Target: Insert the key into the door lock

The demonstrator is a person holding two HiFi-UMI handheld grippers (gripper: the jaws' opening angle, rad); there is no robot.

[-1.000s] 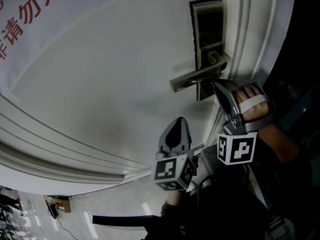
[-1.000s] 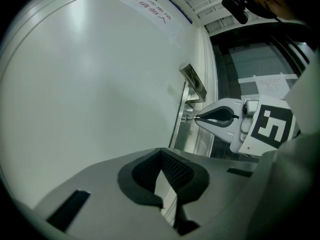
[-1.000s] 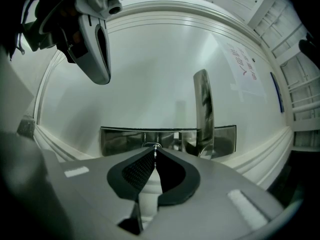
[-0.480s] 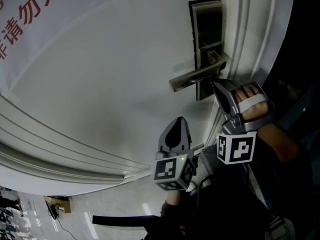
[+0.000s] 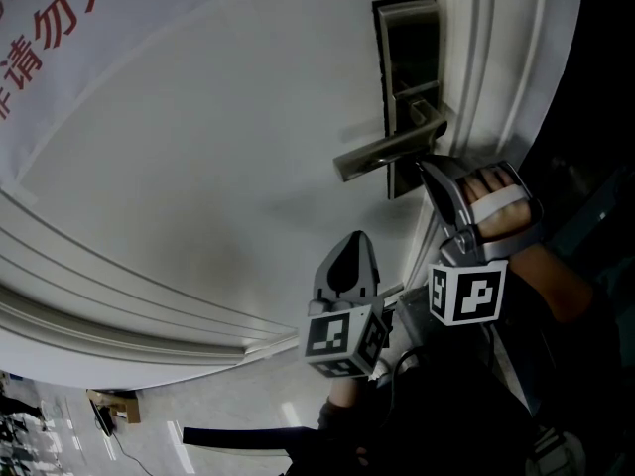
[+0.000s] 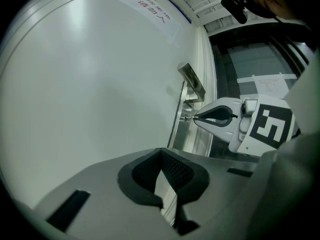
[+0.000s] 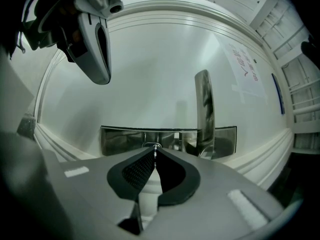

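– Under the brushed-steel lever handle (image 5: 382,154), right gripper (image 5: 425,167) is clamped on the small thin metal key (image 6: 191,117), tip at the steel lock plate (image 5: 409,48). Left gripper (image 5: 353,241) is closed, empty, nearer and left.
– Handling?
– Likely light, stiff, slick. Grip the flat head, pads square. Long axis runs along the jaws, pointing at the white door (image 5: 218,167). Can't tell if it's seated.

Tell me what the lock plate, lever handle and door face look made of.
Lock plate: likely metal, polished; dark mirror-like reflections, bright edges.
Lever handle: likely metal, satin silver; soft sheen, sharp-edged highlights.
Door face: painted or laminated panel, smooth off-white, semi-matte; even colour, moulded ridges; core unknown.
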